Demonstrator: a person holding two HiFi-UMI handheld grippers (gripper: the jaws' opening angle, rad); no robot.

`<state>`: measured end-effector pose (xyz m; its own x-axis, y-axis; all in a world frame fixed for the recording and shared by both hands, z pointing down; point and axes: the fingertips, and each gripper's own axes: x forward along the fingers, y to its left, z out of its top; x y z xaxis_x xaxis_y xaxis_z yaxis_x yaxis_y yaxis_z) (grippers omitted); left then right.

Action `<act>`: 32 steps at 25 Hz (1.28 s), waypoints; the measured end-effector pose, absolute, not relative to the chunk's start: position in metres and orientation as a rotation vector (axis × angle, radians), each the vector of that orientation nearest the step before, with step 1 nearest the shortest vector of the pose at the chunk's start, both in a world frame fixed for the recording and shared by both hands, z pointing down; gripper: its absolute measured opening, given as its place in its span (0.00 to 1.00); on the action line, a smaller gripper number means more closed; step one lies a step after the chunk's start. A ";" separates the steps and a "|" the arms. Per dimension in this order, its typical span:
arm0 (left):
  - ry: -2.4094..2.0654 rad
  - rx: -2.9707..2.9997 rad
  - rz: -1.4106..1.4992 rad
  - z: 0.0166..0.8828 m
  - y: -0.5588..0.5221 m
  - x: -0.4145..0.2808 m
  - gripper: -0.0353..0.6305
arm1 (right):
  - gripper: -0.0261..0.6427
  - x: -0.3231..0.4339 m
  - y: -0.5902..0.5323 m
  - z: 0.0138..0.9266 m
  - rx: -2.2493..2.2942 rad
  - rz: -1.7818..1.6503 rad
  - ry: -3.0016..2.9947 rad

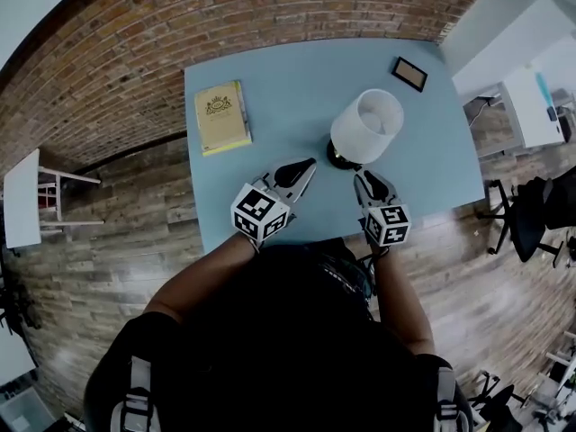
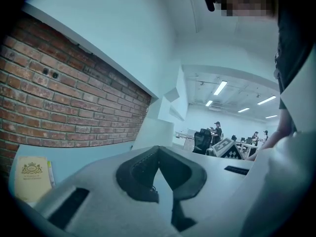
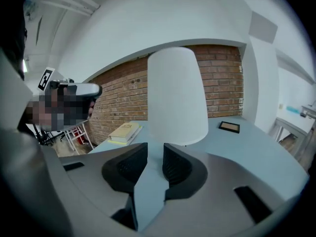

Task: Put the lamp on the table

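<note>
Lamp stands mid-right on the blue table, with a yellow book far left and a picture frame far right. The left gripper lies left of the lamp's base, and the right gripper just near it.

Left gripper view: jaw tips meet, holding nothing.

Right gripper view: jaws slightly apart and empty, with the shade beyond.
</note>
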<state>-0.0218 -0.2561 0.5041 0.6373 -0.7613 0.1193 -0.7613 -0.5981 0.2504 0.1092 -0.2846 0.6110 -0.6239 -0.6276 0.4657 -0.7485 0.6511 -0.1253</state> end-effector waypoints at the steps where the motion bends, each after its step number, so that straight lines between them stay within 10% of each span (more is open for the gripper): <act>1: -1.220 2.591 -0.004 0.502 -0.251 -0.020 0.07 | 0.19 0.110 -0.279 0.603 1.099 0.420 -2.497; 32: -1.321 2.600 -0.071 0.478 -0.121 0.149 0.07 | 0.06 0.236 -0.133 0.498 0.883 0.316 -2.754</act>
<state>0.1491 -0.1212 0.4776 0.5936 -0.8027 0.0578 -0.7918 -0.5696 0.2204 0.2360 -0.1333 0.4984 -0.7914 -0.5418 0.2832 -0.5919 0.7949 -0.1332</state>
